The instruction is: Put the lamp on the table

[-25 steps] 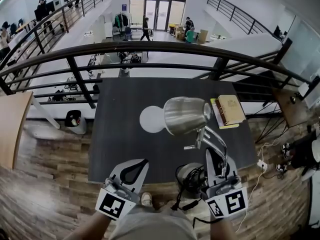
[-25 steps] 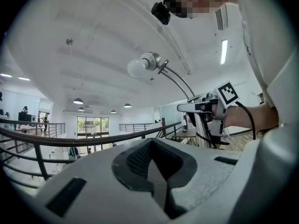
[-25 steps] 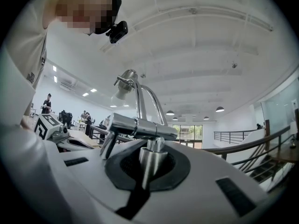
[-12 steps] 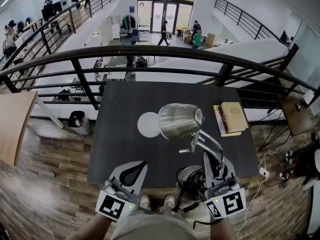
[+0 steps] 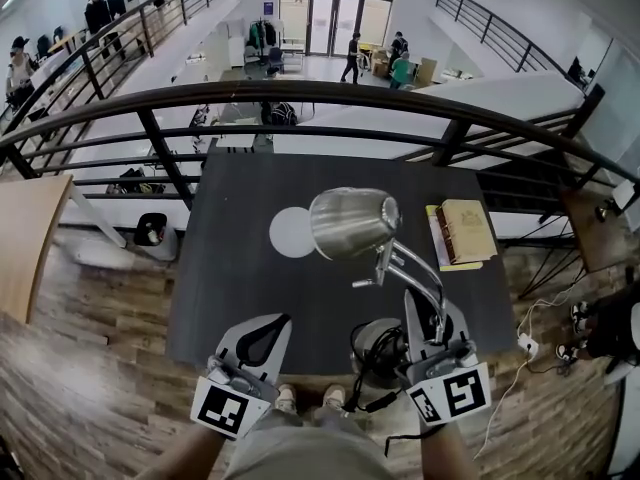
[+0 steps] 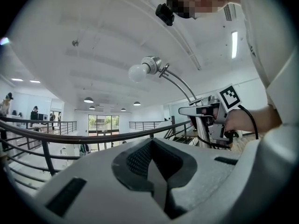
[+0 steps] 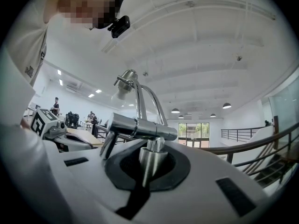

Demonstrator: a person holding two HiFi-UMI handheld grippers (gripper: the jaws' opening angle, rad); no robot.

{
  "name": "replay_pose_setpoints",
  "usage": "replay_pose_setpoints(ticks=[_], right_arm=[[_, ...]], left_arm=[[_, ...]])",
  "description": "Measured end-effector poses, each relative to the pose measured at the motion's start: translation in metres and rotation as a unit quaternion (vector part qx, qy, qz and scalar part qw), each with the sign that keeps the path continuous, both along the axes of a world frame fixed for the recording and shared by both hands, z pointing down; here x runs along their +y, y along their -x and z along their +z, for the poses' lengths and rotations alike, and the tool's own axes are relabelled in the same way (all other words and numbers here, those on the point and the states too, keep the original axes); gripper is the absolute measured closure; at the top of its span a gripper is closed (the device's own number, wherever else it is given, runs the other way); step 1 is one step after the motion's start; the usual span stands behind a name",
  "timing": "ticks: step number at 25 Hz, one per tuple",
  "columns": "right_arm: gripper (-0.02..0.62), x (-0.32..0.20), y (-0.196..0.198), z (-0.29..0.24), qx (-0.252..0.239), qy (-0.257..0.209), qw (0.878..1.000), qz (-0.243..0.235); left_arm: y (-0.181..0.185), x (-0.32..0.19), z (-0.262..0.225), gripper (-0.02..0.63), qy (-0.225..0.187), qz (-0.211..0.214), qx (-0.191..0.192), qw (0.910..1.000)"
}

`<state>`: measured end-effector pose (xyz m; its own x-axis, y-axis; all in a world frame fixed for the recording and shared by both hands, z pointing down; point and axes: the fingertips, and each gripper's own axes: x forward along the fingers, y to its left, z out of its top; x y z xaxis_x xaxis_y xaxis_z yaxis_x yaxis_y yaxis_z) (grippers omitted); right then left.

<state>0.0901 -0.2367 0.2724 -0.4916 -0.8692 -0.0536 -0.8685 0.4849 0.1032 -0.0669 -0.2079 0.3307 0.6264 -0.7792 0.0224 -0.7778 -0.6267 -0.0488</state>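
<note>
A chrome desk lamp hangs over the dark table (image 5: 240, 288). Its shade (image 5: 350, 223) is above the table's middle, and its round base (image 5: 378, 353) with a black cord is at the front edge. My right gripper (image 5: 428, 318) is shut on the lamp's thin upright stem (image 7: 148, 164), just under a chrome crossbar (image 7: 140, 127). My left gripper (image 5: 272, 326) hovers at the table's front left, shut with nothing in it (image 6: 152, 149). In the left gripper view the bare bulb (image 6: 138, 73) and curved arm rise above the right gripper (image 6: 210, 118).
A tan book (image 5: 465, 230) lies on yellow sheets at the table's right edge. A white disc (image 5: 290, 233) lies on the table under the shade. A dark metal railing (image 5: 300, 93) runs behind the table, with an open drop beyond. A power strip (image 5: 527, 343) lies on the floor to the right.
The lamp in my right gripper has shifted a little left and farther over the table. The left gripper keeps its place at the front edge.
</note>
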Motion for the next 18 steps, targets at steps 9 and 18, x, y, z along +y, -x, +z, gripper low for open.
replay_pose_setpoints(ticks=[9, 18], right_arm=[[0.598, -0.068, -0.009, -0.001, 0.013, -0.030, 0.999, -0.001], [0.598, -0.150, -0.025, 0.025, -0.018, -0.028, 0.999, 0.016]], left_arm=[[-0.018, -0.067, 0.008, 0.603, -0.002, -0.015, 0.024, 0.9996], [-0.031, -0.139, 0.037, 0.603, 0.005, -0.019, 0.049, 0.9986]])
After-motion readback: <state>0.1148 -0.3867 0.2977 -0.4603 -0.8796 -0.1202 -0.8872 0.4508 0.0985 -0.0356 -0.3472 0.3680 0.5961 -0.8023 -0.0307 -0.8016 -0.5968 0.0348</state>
